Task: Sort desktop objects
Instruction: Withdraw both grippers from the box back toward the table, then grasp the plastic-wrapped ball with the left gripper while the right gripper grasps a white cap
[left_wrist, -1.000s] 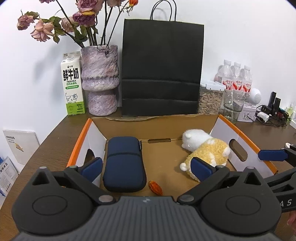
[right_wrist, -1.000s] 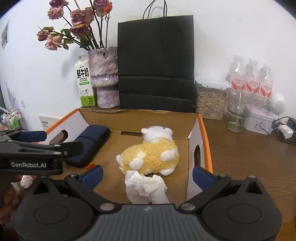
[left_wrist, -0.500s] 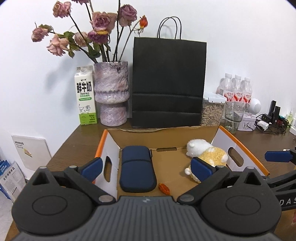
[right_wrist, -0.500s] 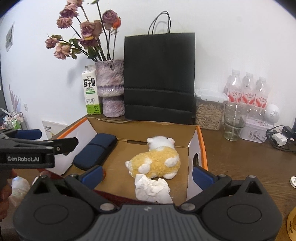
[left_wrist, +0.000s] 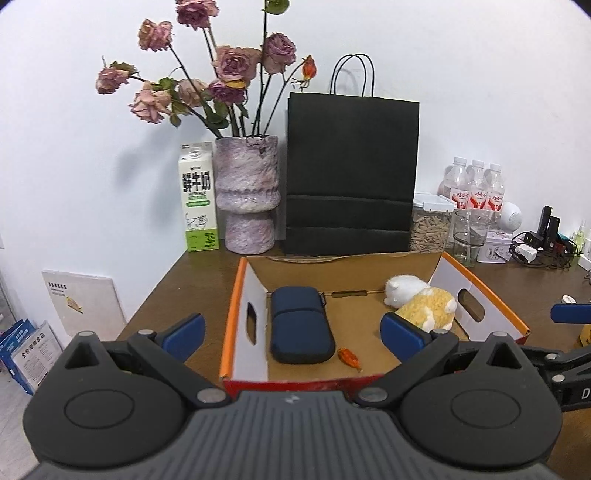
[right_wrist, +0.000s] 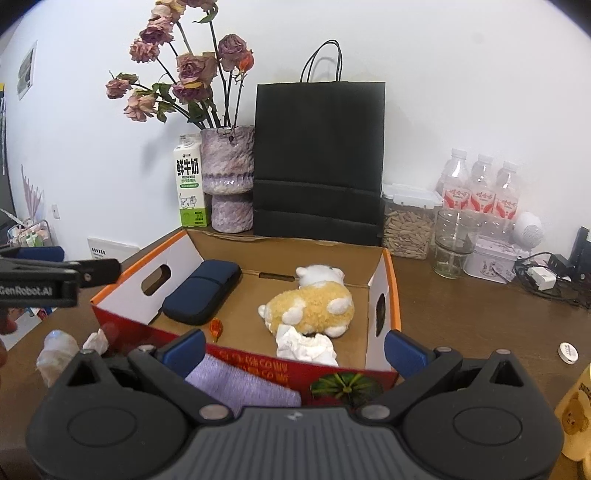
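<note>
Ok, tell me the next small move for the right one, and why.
Probably lower the right hand-held gripper onto the purple cloth lying outside the cardboard box. Its jaws are open and empty, the cloth lies right between them, and the plush toy and blue case are already inside.

A: What do the tools look like?
B: The left black plastic two-finger gripper (left_wrist: 291, 330) has blue pads (left_wrist: 183, 331), round silver screws and a ribbed grey housing.
A: And the right black plastic two-finger gripper (right_wrist: 293, 349)?
B: Identical; white "GenRobot.AI" lettering marks the left one's side.
</note>
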